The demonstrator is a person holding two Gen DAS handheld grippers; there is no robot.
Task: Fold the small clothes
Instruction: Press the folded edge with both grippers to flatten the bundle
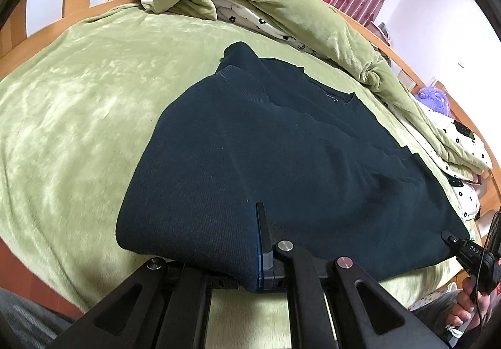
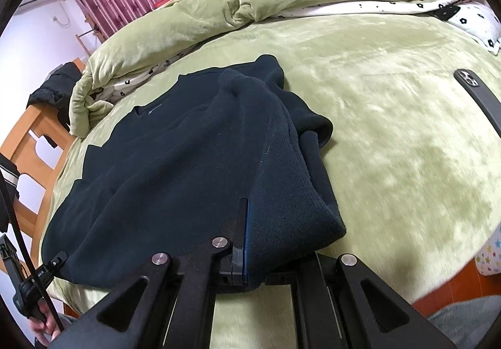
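Sweater position: dark sweater (image 1: 281, 145) lies on the green bed cover (image 1: 78, 129), collar toward the heaped quilt (image 1: 281, 10), hem at the near edge of the bed. Both side parts look already turned in over the body.

Left gripper (image 1: 219, 255): jaws clamped on the near left corner of the sweater hem. One blue-padded finger (image 1: 261, 242) shows beside the cloth; the other is under the fold.

Right gripper (image 2: 275, 252): jaws clamped on the near right corner of the hem, same arrangement, one finger (image 2: 242, 242) in sight, cloth draped over the rest.

Likely step: my guess is that the hem is about to be carried up toward the collar for a crosswise fold.

Risk, uneven lift: if one corner rises ahead of the other, the hem skews and the fold lands crooked.

Risk, sleeve: the bunched sleeve (image 2: 300, 117) on the right side of the sweater sits loosely; lifting could spill it out onto the bed cover.

Risk, layers: a grip that catches only the top layer would peel the sweater open instead of folding it.

Risk, drag: the plush bed cover may cling to the knit and pull up with it.

Hidden: how many layers each pair of jaws holds; cloth covers the pinch.

Cut off: the near bed edge below both grippers.

Hard to make out: the small collar label; the far left cuff against the quilt.
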